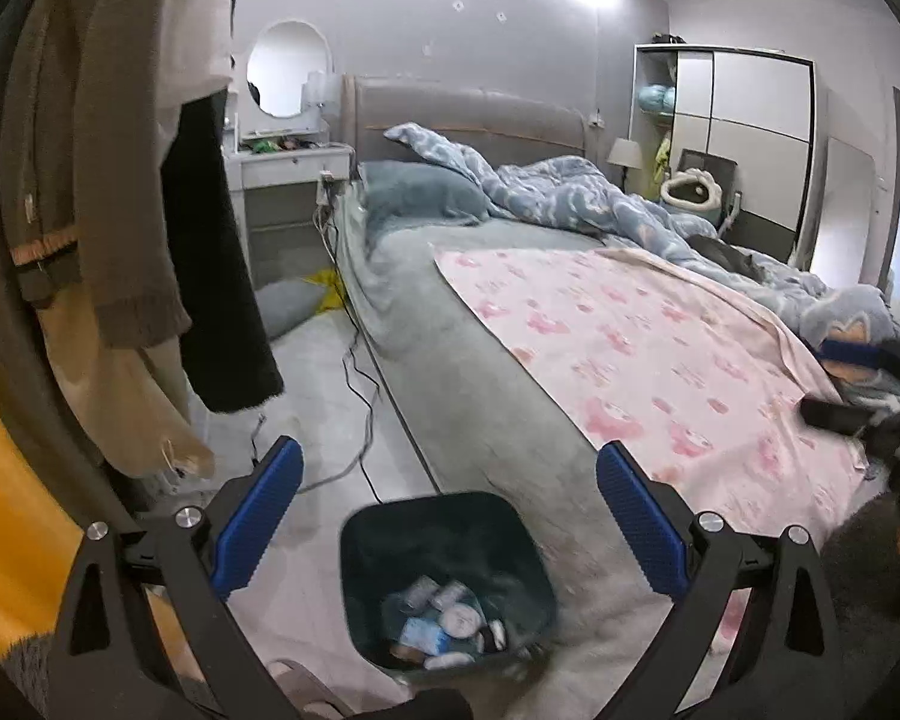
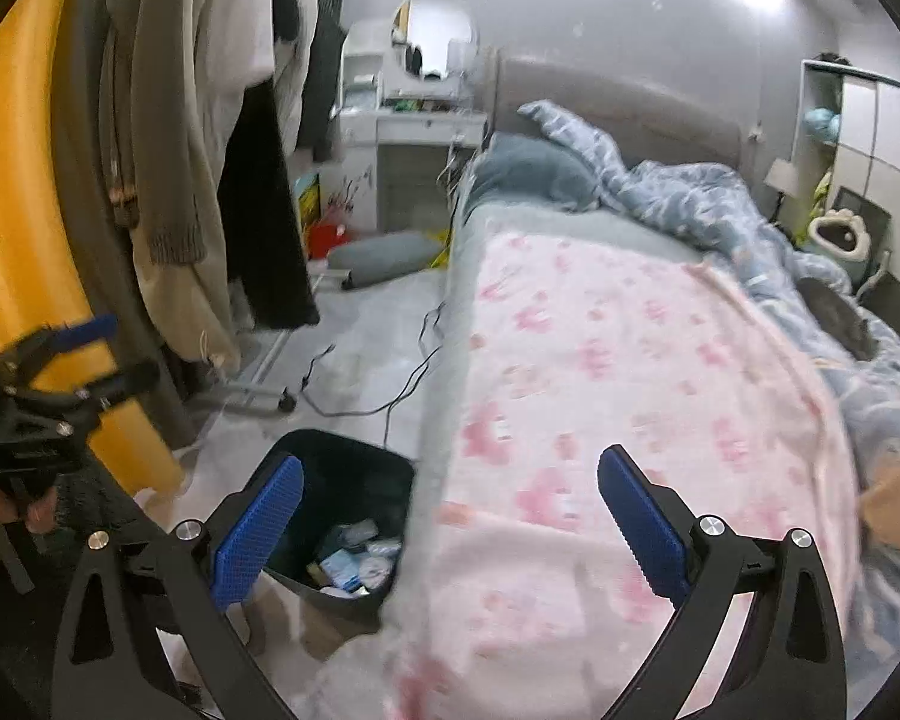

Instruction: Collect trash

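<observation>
While both grippers hang over the foot of the bed, the scene reads as follows.

Left gripper (image 1: pixel 449 516): jaws spread wide, nothing between the blue pads; it points down over the bin. In the right wrist view it shows at the left edge (image 2: pixel 99 354), held by a hand (image 2: pixel 6 510), and there too its fingers stand apart.

Right gripper (image 2: pixel 450 516): jaws spread wide and empty; the bin sits behind its left finger and the pink blanket fills the gap. In the left wrist view its blurred fingers show at the right edge over the bed (image 1: pixel 852 381).

Bin (image 1: pixel 444 576): dark, open-topped, standing on the floor hard against the side of the bed.

Trash (image 1: pixel 450 624): small white and pale blue containers and packets lying in the bottom of the bin; individual items too small to identify.

Bed (image 1: pixel 462 372): grey-green sheet, headboard at the far wall.

Pink blanket (image 1: pixel 648 348): spread flat over the near part of the bed, patterned in darker pink.

Blue duvet (image 1: pixel 570 192): rumpled along the far side of the bed.

Clothes (image 1: pixel 120 180): hanging on the left, brown, beige and black garments.

Cables (image 1: pixel 360 396): black, trailing across the floor beside the bed.

Dressing table (image 1: pixel 288 168): white, beside the headboard, round mirror (image 1: pixel 288 69) above it.
</observation>
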Demonstrator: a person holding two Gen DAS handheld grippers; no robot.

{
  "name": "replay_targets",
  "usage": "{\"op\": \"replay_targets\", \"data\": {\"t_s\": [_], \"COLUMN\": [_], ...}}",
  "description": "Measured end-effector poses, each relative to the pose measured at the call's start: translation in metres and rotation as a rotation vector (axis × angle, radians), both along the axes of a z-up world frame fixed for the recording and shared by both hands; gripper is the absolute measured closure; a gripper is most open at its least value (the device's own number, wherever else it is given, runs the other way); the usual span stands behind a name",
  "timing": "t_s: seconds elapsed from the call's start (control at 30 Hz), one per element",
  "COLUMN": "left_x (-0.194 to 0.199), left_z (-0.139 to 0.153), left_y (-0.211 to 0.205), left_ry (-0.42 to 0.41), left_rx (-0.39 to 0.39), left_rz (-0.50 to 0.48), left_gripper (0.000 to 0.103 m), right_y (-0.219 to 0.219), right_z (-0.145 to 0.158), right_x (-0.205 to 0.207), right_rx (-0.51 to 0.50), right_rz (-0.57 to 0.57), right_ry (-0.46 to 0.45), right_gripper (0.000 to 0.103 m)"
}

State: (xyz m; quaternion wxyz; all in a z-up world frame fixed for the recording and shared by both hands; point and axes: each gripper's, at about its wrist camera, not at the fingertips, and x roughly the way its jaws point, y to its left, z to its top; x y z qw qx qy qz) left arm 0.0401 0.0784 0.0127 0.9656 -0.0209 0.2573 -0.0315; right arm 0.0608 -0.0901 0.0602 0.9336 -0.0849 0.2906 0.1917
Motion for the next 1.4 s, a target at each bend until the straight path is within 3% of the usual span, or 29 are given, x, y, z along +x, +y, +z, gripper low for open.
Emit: {"op": "replay_targets", "data": {"t_s": [0.23, 0.33, 0.63, 0.87, 1.4], "left_x": [-0.007, -0.008, -0.006, -0.005, -0.003], "left_z": [-0.009, -0.010, -0.014, -0.014, -0.015], "left_y": [-0.010, -0.011, -0.005, 0.004, 0.003], "left_ry": [0.027, 0.017, 0.018, 0.022, 0.032], "left_rx": [-0.015, -0.005, -0.004, -0.041, -0.040], "left_rz": [0.031, 0.041, 0.091, 0.106, 0.105], "left_gripper": [0.003, 0.003, 0.003, 0.003, 0.003], "right_y": [-0.062, -0.079, -0.066, -0.070, -0.069], "right_z": [0.006, 0.002, -0.003, -0.002, -0.002], "right_x": [-0.024, -0.025, -0.030, -0.030, -0.029], "right_rx": [0.011, 0.068, 0.040, 0.079, 0.080], "right_rz": [-0.029, -0.023, 0.086, 0.085, 0.084], "right_ry": [-0.039, -0.025, -0.025, -0.016, -0.012], "right_gripper": [0.003, 0.003, 0.003, 0.003, 0.003]}}
